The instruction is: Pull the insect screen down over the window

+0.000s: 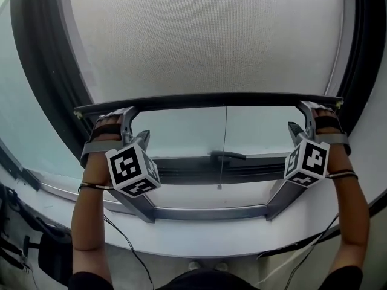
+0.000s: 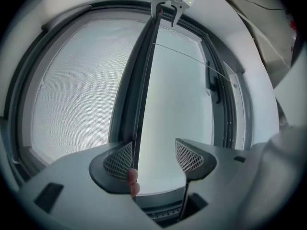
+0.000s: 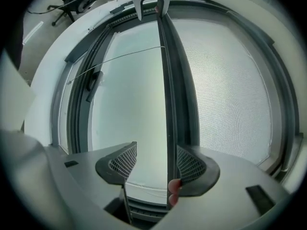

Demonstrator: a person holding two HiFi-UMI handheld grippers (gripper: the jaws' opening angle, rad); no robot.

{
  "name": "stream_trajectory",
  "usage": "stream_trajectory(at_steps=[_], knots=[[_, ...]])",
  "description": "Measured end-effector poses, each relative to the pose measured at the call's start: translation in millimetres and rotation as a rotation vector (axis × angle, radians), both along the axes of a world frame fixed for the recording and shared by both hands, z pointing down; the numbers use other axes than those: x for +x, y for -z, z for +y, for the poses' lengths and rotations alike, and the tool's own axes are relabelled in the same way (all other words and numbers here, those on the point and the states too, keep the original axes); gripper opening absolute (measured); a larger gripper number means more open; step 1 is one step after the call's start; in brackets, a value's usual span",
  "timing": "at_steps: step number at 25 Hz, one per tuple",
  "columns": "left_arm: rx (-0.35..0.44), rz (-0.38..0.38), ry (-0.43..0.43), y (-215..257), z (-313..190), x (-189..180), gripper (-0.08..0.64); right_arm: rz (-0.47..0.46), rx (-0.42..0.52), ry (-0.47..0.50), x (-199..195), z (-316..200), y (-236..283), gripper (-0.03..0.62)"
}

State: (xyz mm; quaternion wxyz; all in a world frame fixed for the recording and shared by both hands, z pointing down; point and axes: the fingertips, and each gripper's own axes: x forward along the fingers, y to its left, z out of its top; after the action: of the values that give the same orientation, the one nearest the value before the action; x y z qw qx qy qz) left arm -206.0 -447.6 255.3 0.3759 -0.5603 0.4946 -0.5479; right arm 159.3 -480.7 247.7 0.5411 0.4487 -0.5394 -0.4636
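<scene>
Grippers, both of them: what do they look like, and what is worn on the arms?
Left gripper and right gripper are grey, each with two dark wedge-shaped pads of diamond mesh. Each carries a white cube with black square markers. Dark straps cross the hands, with thin wristbands, and thin cables trail down. Sleeves are dark and short.

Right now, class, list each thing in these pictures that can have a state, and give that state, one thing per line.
Insect screen, partly down, over the upper window only.
Bottom bar, level, a gripper at each end.
Left hand-held gripper, jaws apart, bar against one jaw.
Right hand-held gripper, jaws apart, bar against one jaw.
Pull cord, hanging loose below the bar.
Lower glass, uncovered.
</scene>
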Motion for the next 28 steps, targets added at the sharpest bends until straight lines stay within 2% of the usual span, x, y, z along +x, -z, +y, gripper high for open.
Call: stream_trajectory(at_steps=[8, 12, 15, 19, 26, 28], knots=[[-0.007, -0.026, 0.003, -12.5, 2.4, -3.4, 0.284, -0.007, -0.002, -0.002, -1.2, 1.2, -10.5, 0.247], [-0.056, -0.049, 0.009, -37.5, 3.4, -2.5, 0.284, -0.017, -0.057, -0.005, -0.8, 4.9, -35.3, 0.247], [-0.088, -0.037, 0.0, -63.1, 5.5, -0.5, 0.284, -0.007, -0.096, -0.004, 0.5, 6.9, -61.0, 0.247], [-0.061, -0.116, 0.041, -85.3, 7.5, -6.1, 0.284, 0.017, -0.086, -0.012, 1.4, 10.2, -84.7, 0.247], [-0.131, -0.082, 0.021, -139.3, 11.1, -2.3, 0.284, 0.03, -0.152, -0.009, 4.1, 12.4, -138.1, 0.247], [-0.128, -0.089, 0.034, -150.7, 13.1, -2.9, 0.284, 0.035, -0.156, -0.013, 4.2, 13.9, -148.6, 0.247]])
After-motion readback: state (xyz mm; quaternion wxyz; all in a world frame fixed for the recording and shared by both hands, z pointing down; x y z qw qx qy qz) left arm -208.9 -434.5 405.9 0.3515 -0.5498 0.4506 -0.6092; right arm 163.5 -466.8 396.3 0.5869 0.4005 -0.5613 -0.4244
